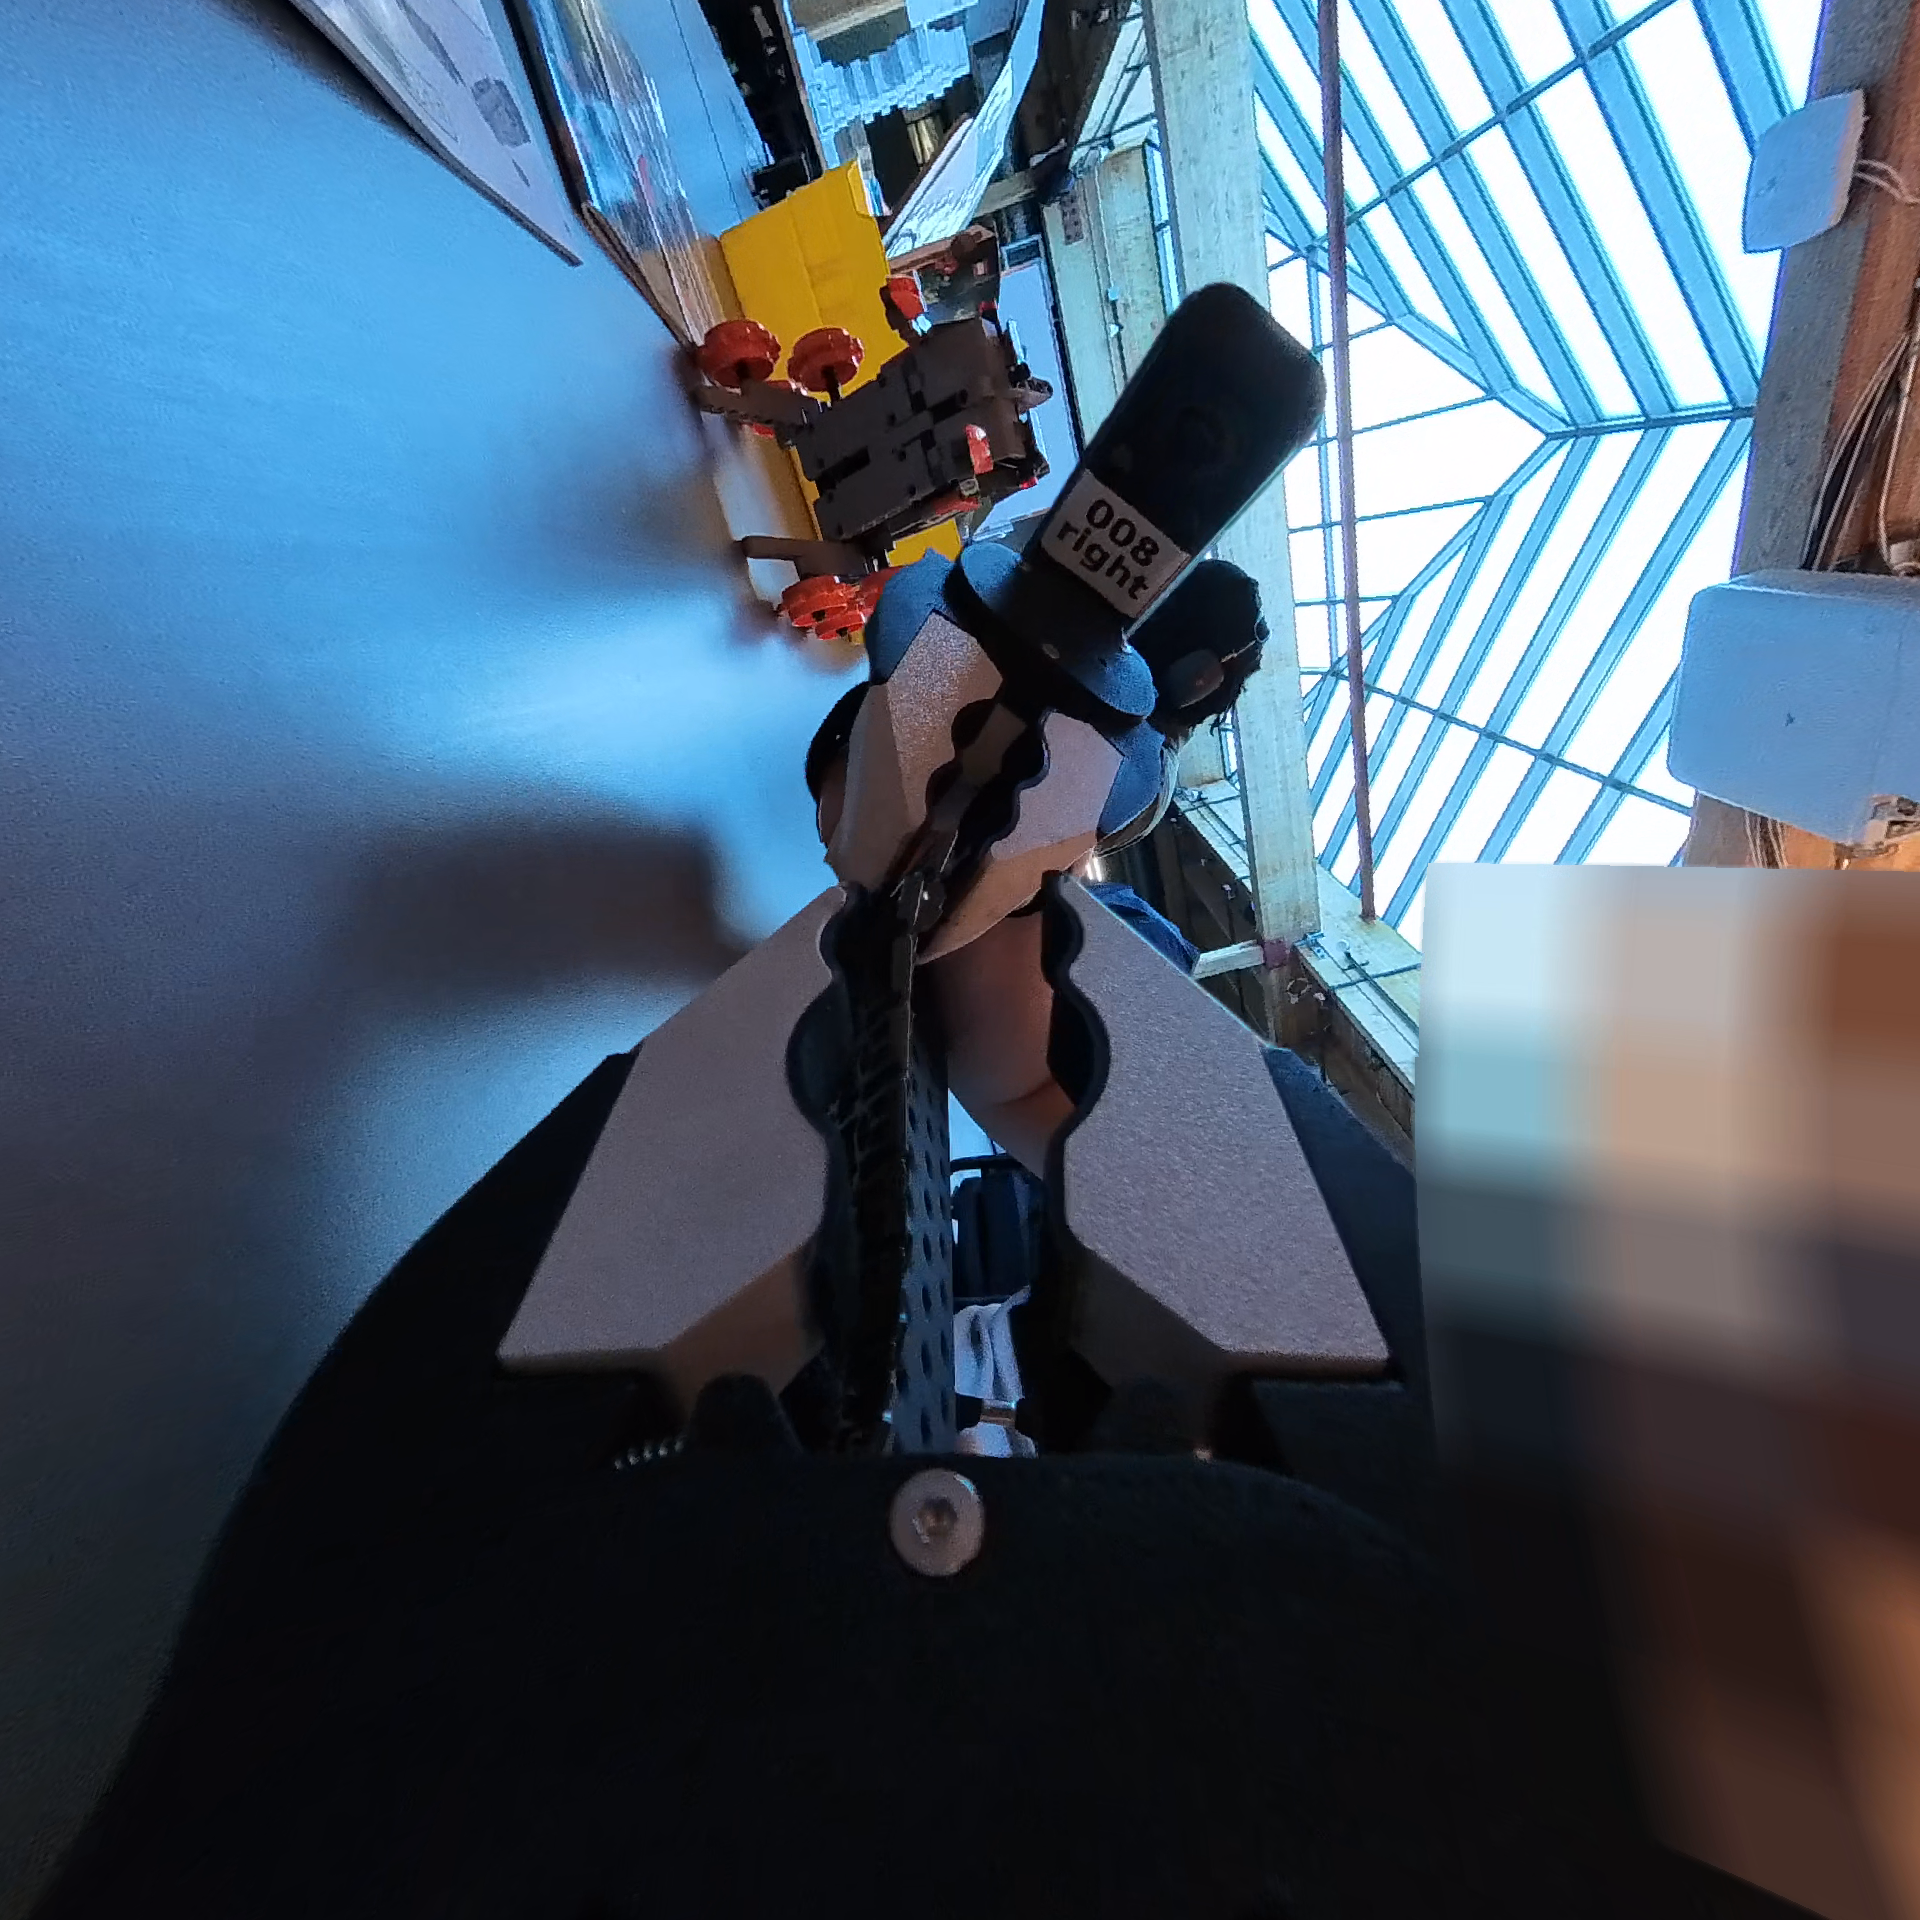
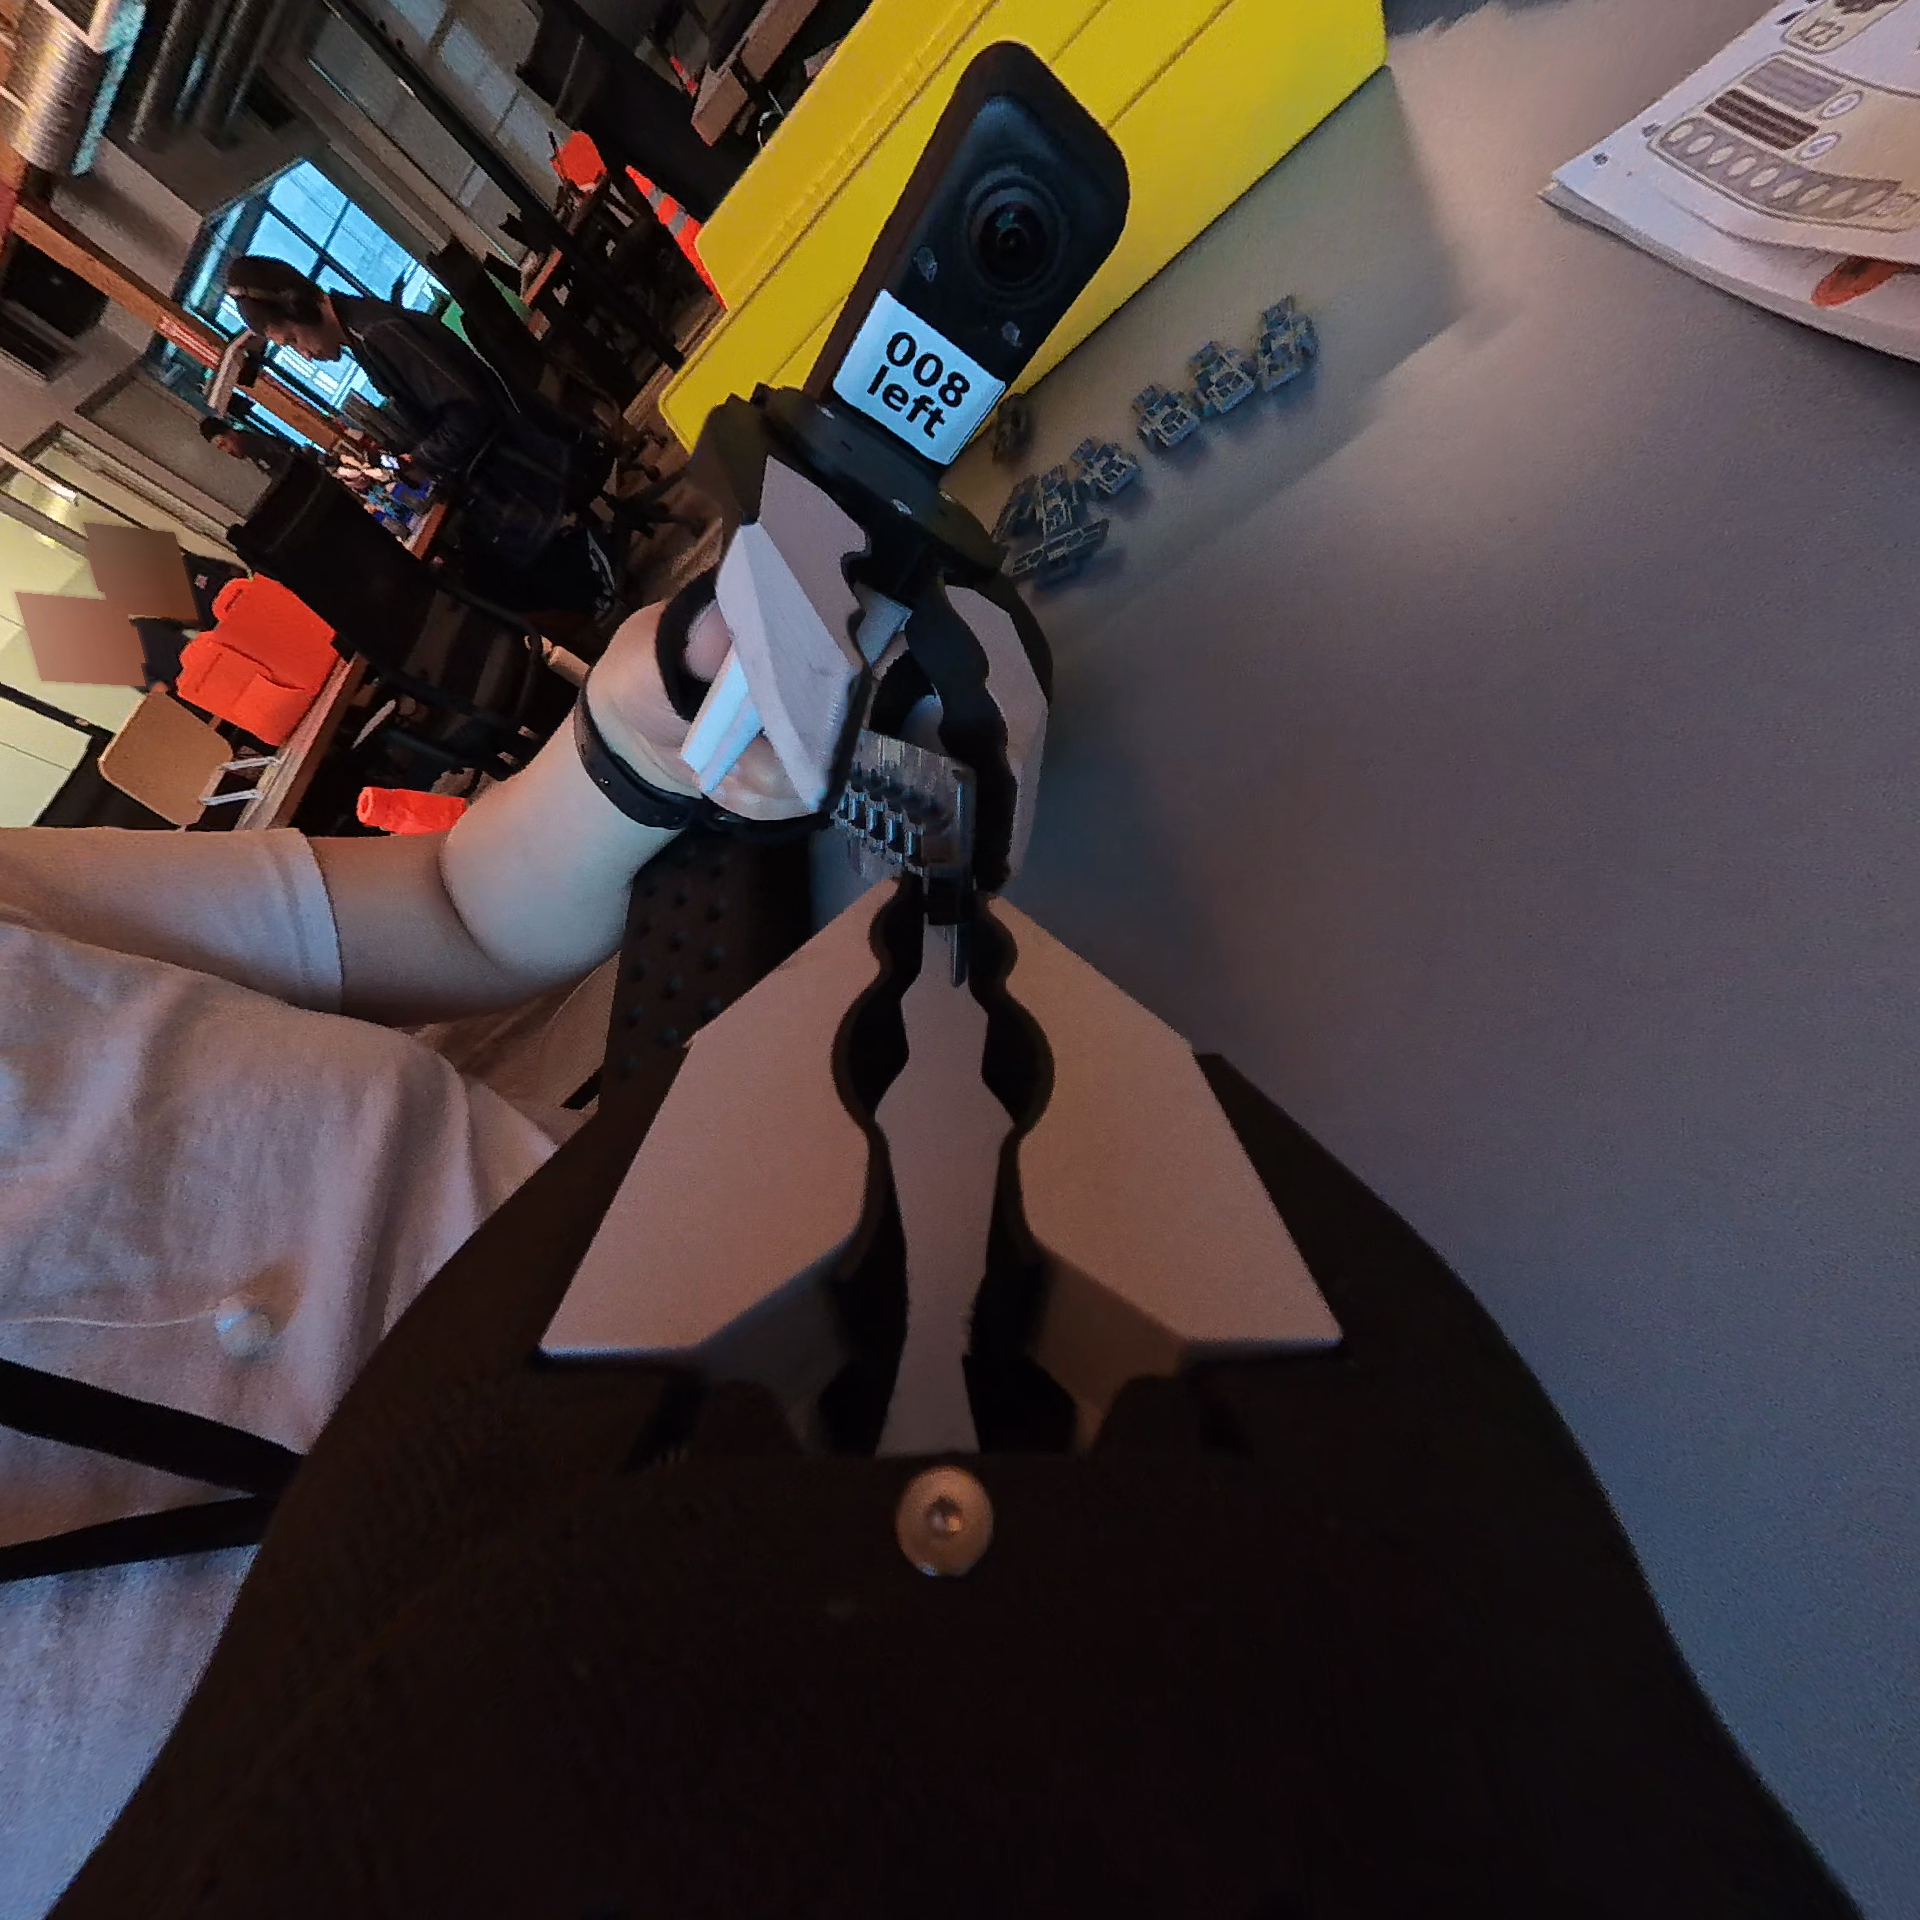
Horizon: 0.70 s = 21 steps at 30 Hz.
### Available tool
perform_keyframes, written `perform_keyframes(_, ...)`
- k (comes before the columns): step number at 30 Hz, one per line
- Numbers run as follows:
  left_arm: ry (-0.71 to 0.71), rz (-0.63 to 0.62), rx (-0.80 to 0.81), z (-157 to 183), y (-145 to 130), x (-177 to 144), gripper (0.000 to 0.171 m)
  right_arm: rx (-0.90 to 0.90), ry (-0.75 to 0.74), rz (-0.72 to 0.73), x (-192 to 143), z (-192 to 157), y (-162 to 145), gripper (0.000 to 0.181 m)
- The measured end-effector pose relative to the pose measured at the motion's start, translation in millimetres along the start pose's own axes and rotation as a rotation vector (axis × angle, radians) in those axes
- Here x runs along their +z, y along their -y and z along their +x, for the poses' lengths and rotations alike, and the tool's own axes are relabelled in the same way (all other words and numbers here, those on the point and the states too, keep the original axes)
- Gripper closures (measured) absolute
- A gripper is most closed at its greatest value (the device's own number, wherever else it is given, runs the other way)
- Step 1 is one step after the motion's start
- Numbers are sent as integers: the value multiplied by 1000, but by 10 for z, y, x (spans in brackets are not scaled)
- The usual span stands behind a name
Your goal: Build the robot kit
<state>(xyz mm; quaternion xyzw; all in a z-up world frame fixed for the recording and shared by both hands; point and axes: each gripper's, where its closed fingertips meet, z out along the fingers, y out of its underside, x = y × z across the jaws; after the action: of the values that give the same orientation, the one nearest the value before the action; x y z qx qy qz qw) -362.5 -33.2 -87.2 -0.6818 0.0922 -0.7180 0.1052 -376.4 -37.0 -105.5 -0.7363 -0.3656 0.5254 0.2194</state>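
Note:
A black toothed, perforated toy track (image 1: pixel 883 1143) runs lengthwise between my left gripper's (image 1: pixel 951 894) fingers. It lies against the left finger, with a gap to the right finger, so this gripper is open. The track's far end is pinched in my right gripper (image 1: pixel 920 883), which faces me tip to tip. In the right wrist view my right gripper (image 2: pixel 940 914) is shut on a small black end piece of the track (image 2: pixel 904 800). The left gripper (image 2: pixel 920 831) is just beyond, held by a hand. Both are above the grey table (image 2: pixel 1455 831).
A black and red toy vehicle (image 1: pixel 914 436) with red wheels stands on the table by a yellow box (image 1: pixel 821 249). Several small grey track links (image 2: pixel 1174 416) lie in a row beside the yellow box (image 2: pixel 1195 125). An open instruction booklet (image 2: pixel 1766 187) lies farther right. People stand in the background. Both grippers' tips are close together, under 4 cm apart.

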Motion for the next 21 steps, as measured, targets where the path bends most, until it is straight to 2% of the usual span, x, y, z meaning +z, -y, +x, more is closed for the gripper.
perform_keyframes(11, 27, -5, 26, -37, -2, 5, 136, 22, -20, 3, -10, 49, -3, 175)
perform_keyframes(17, 19, 17, 9, -18, 21, 23, 125, 72, -21, 6, -18, 95, -14, 175)
perform_keyframes(19, 43, 17, 10, -50, 16, 31, 126, 79, -30, -5, -15, 114, -34, 175)
perform_keyframes(21, 96, 14, 42, -101, 9, 37, 135, 86, -28, -14, -10, 119, -48, 175)
